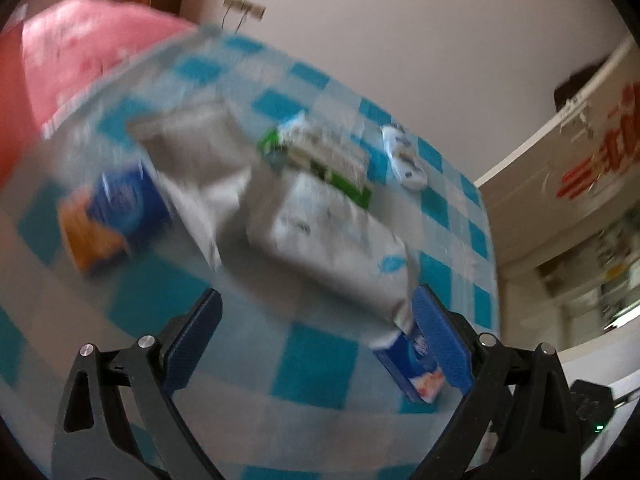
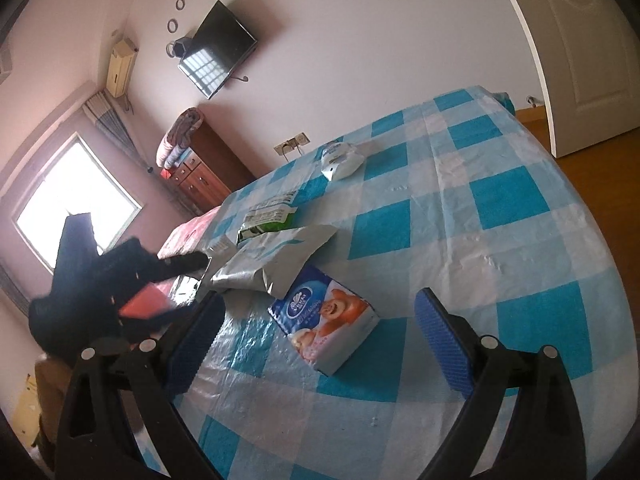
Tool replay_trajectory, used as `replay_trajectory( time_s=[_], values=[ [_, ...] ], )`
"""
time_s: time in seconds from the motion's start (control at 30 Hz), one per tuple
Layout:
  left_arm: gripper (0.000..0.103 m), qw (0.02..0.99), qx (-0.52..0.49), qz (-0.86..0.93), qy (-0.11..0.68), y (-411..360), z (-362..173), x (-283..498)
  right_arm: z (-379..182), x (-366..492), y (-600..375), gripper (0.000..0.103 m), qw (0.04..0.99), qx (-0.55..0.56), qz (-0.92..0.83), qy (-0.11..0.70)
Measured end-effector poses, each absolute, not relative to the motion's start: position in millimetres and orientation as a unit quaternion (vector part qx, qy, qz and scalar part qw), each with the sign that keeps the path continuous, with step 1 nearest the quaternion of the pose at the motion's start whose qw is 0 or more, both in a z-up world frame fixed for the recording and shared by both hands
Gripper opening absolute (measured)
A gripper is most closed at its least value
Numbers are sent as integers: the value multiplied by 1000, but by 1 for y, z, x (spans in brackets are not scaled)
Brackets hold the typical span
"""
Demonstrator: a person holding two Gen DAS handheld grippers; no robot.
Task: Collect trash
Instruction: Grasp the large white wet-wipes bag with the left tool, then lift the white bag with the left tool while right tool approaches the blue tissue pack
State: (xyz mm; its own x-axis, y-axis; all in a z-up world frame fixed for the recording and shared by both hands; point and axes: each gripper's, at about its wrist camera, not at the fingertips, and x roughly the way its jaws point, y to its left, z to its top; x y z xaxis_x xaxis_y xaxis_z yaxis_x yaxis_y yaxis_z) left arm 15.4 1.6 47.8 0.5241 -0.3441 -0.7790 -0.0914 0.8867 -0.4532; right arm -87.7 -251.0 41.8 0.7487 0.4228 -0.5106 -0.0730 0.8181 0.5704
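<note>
The trash lies on a table with a blue-and-white check cloth (image 2: 500,200). A blue tissue pack (image 2: 326,320) lies flat between the fingers of my open right gripper (image 2: 316,332), which hovers above it. Behind it are a grey plastic bag (image 2: 276,260), a green-and-white packet (image 2: 268,220) and a white wipes pack (image 2: 340,158). The left wrist view is blurred. My left gripper (image 1: 320,340) is open and empty above the cloth, in front of the grey bag (image 1: 332,248). The blue tissue pack (image 1: 412,364) lies by its right finger. A blue-and-orange pack (image 1: 104,216) sits at the left.
A pink bed (image 1: 80,52) lies beyond the table's far side. A wooden dresser (image 2: 208,172) and a wall screen (image 2: 218,48) are behind. A white door (image 2: 580,60) and wood floor (image 2: 592,176) are on the right. The left gripper's black body (image 2: 120,280) is at the table's left edge.
</note>
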Motion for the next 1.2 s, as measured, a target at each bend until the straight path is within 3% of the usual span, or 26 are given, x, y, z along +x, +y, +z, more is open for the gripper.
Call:
replay_trajectory(
  time_s=[0.2, 0.47, 0.67, 0.73, 1.2],
  values=[
    [94, 837, -266, -88, 471, -14, 35, 24, 44, -92, -254, 94, 898, 269, 142, 318],
    [81, 814, -325, -91, 472, -27, 20, 42, 44, -95, -259, 94, 899, 269, 146, 314],
    [65, 816, -331, -67, 470, -30, 20, 52, 41, -92, -259, 94, 896, 268, 149, 320],
    [47, 816, -324, -54, 476, -31, 18, 55, 39, -90, -258, 94, 894, 267, 151, 326],
    [25, 809, -341, -78, 472, -18, 31, 46, 34, -82, -240, 94, 897, 215, 152, 355]
  ],
)
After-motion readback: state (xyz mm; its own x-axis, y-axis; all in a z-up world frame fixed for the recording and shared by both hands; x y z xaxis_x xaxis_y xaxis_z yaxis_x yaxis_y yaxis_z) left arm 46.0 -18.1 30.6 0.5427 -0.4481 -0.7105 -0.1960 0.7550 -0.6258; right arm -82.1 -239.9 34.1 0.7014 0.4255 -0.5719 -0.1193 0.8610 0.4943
